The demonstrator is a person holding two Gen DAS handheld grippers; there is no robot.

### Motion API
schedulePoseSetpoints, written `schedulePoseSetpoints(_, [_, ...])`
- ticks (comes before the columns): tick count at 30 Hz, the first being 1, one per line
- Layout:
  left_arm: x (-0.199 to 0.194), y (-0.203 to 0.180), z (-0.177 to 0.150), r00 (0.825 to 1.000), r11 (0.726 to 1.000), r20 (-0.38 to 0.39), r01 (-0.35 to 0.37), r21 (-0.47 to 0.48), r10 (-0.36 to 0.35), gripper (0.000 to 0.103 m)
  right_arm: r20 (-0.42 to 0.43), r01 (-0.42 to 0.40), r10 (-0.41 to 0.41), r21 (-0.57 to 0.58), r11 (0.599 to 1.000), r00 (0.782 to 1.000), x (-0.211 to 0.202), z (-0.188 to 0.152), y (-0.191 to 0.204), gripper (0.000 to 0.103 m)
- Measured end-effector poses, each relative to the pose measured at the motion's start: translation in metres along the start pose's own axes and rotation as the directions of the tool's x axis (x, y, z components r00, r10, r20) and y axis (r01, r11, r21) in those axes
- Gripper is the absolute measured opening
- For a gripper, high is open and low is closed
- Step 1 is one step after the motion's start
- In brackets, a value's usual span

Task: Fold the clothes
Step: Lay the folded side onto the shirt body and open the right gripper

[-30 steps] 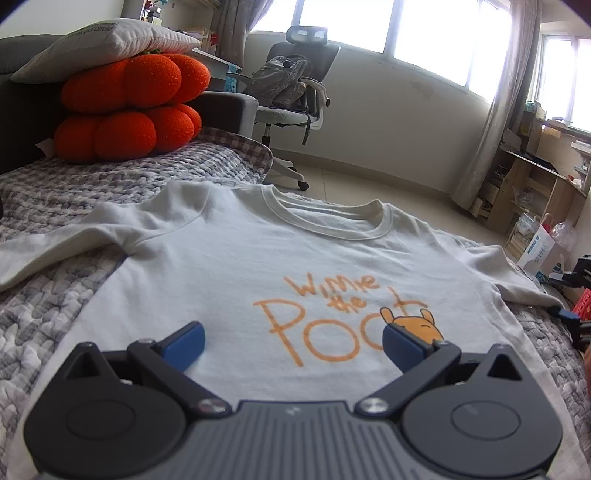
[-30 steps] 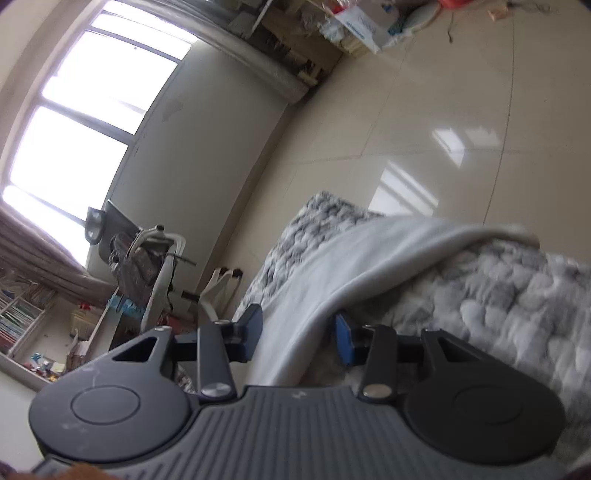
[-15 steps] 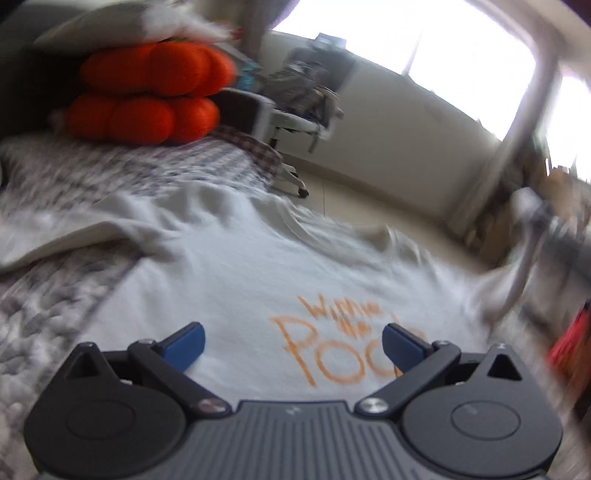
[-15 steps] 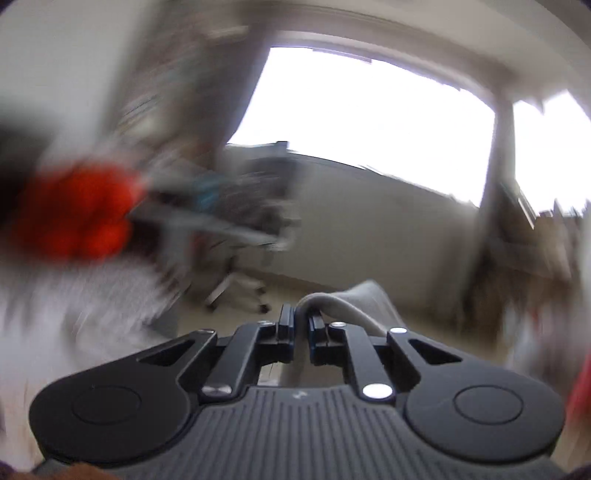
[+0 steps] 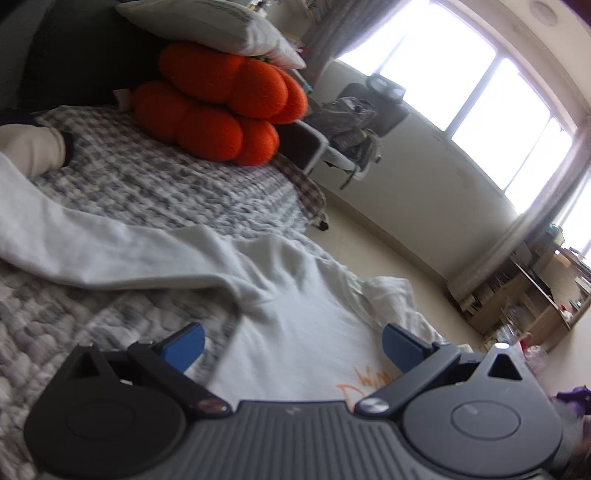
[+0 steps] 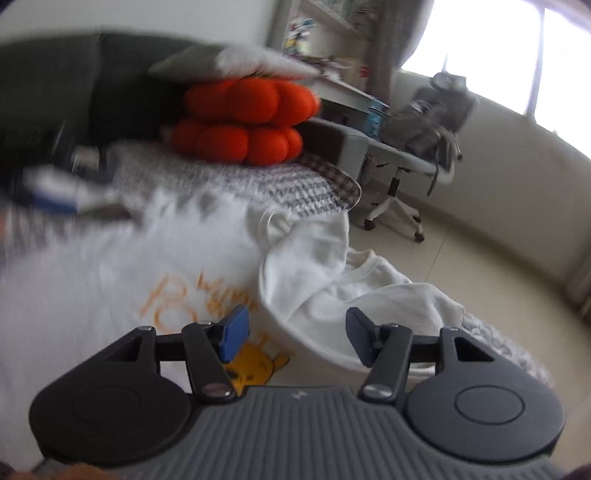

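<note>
Two grippers over one white sweatshirt w/ orange lettering and a yellow bear print, spread on a grey-and-white knit blanket on a bed. Right gripper above the shirt's chest, jaws opening, blue pads apart w/ nothing pinched between them; bear print just under the left pad, rumpled cloth below the gap. Right sleeve flopped inward across the body, bunched in a loose fold next to the collar, part of it hanging toward the bed edge. Left gripper wide, pads far apart, empty, over the shirt's side edge where cloth meets blanket; only the top of the orange lettering visible past its body. Left sleeve stretched out long over the blanket toward the left of the left wrist view, not folded in. Shirt wrinkled around shoulder and collar in that view.

Behind the shirt: orange pumpkin-shaped cushions, stacked two high, w/ a pale pillow resting on top, against a dark sofa back. Off the bed, an office chair w/ a grey bag on its seat, on a pale tiled floor. Bright windows beyond. Left part of the right wrist view motion-blurred, details there unreadable.
</note>
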State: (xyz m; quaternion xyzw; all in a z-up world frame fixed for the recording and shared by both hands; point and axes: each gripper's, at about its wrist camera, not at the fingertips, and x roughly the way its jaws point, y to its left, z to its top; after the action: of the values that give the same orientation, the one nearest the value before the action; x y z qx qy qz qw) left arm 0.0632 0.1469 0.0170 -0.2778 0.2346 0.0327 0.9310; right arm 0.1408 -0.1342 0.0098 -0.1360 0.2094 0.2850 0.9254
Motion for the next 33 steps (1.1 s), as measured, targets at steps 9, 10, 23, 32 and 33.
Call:
schedulePoseSetpoints(9, [0.001, -0.014, 0.006, 1.000, 0.999, 0.008, -0.025, 0.041, 0.024, 0.102, -0.151, -0.092, 0.077, -0.099, 0.991, 0.986, 0.067, 0.034, 0.029, 0.061])
schedulePoseSetpoints(10, [0.000, -0.013, 0.007, 1.000, 0.999, 0.007, -0.029, 0.043, 0.029, 0.102, -0.171, -0.075, 0.052, -0.131, 0.989, 0.984, 0.078, 0.031, 0.036, 0.059])
schedulePoseSetpoints(23, [-0.001, 0.001, 0.016, 1.000, 1.000, -0.025, -0.003, 0.012, 0.003, 0.102, -0.134, -0.200, 0.179, -0.163, 0.966, 0.975, 0.010, -0.010, 0.036, 0.006])
schedulePoseSetpoints(32, [0.042, -0.040, 0.021, 0.992, 0.991, -0.127, 0.034, 0.128, -0.017, 0.102, -0.052, -0.173, 0.171, -0.050, 0.984, 0.984, -0.014, -0.011, 0.015, 0.020])
schedulePoseSetpoints(33, [0.051, -0.047, 0.023, 0.987, 0.989, -0.156, 0.050, 0.137, -0.028, 0.102, -0.041, -0.168, 0.167, -0.025, 0.985, 0.985, -0.016, -0.010, 0.012, 0.024])
